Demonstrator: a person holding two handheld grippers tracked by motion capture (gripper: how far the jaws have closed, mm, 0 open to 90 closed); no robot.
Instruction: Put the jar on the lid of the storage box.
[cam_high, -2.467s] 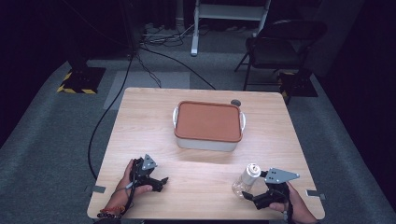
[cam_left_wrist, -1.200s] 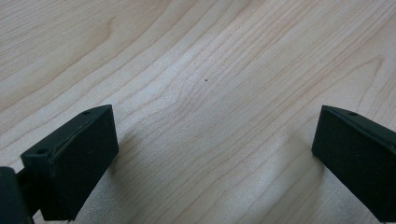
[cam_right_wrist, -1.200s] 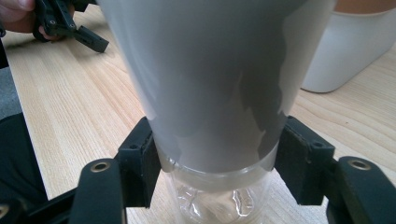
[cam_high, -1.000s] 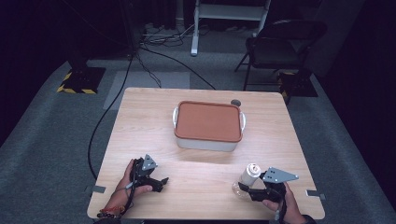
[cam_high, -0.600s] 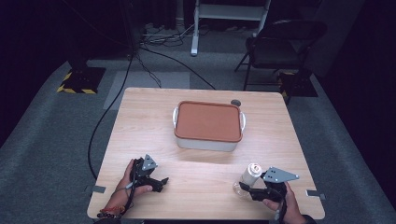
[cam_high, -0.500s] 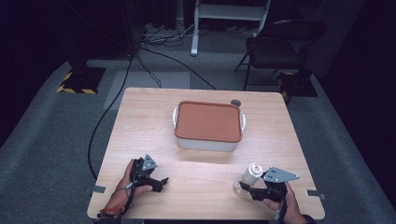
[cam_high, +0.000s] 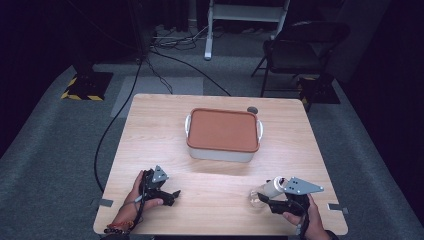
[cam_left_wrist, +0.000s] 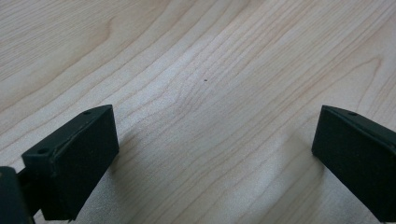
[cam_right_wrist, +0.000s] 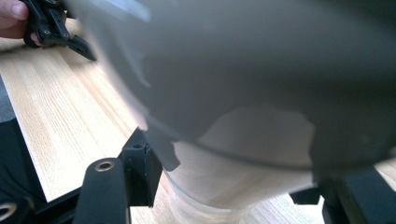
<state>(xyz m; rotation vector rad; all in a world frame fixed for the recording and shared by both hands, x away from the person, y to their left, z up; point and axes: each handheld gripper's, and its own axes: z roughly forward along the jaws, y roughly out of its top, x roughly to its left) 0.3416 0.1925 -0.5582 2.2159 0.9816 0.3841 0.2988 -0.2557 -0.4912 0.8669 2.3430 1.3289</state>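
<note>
At the near right corner of the table (cam_high: 150, 130), the right gripper (cam_high: 265, 201) was clamped around a small clear bottle (cam_high: 264, 192), its jaws closed on the body while the pale cap end tilted up and toward the far side. In the right gripper view the bottle (cam_right_wrist: 243, 140) loomed blurred against the lens, with a black jaw pressed to either side of its base. The left gripper (cam_high: 170, 195) rested at the near left of the table, its jaws spread wide apart over bare wood, holding nothing.

The work appeared to be at an early stage: the bottle had been grasped but remained low over the near edge, well apart from the white container (cam_high: 223, 150) at the table's centre, whose terracotta lid (cam_high: 223, 130) was still shut. Any opening or placing looked yet to be done.

The surface was pale, light-grained wood, with a small dark disc (cam_high: 252, 110) just beyond the container's far right corner. Around it lay grey carpet, trailing black cables (cam_high: 165, 55), a dark chair (cam_high: 295, 55) at the far right, and a yellow-and-black striped base (cam_high: 82, 94) at the far left.
</note>
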